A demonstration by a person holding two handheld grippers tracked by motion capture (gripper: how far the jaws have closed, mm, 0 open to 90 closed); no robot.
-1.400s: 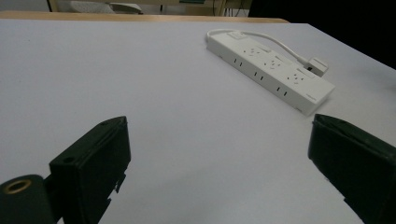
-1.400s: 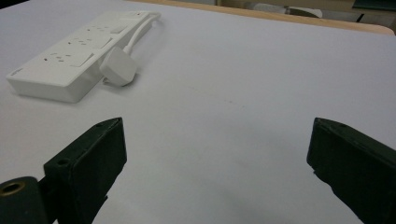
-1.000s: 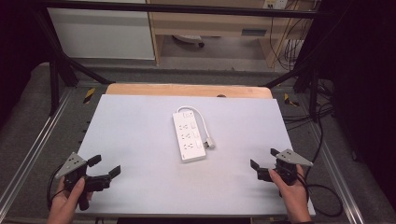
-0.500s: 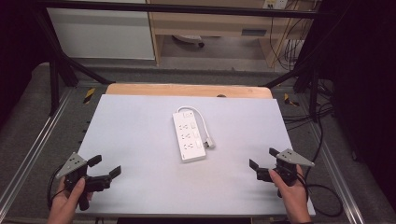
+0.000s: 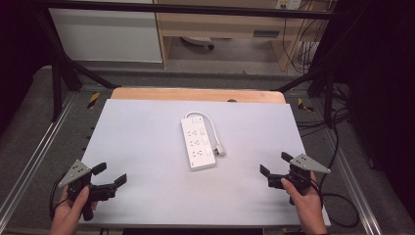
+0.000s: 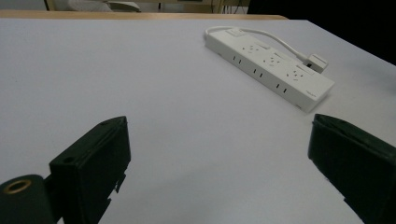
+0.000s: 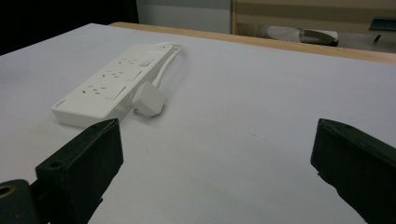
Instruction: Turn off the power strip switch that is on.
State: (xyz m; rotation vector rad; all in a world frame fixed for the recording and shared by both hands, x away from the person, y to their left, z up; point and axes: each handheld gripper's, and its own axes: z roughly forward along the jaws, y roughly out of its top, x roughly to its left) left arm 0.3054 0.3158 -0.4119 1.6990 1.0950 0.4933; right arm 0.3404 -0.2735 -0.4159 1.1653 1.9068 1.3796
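You hold the left gripper (image 5: 110,175) and right gripper (image 5: 275,165) spread wide, empty, well apart from the power strip (image 5: 197,143), its plug (image 7: 148,103) seemingly unplugged.

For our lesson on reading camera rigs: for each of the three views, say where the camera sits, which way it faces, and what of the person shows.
High view: above the person's side, facing forward and down on the table; both hands and open grippers show.
Left gripper view: rides the left gripper, facing the power strip; its jaws show.
Right gripper view: rides the right gripper, facing the plug; its jaws show.
All share the power strip.
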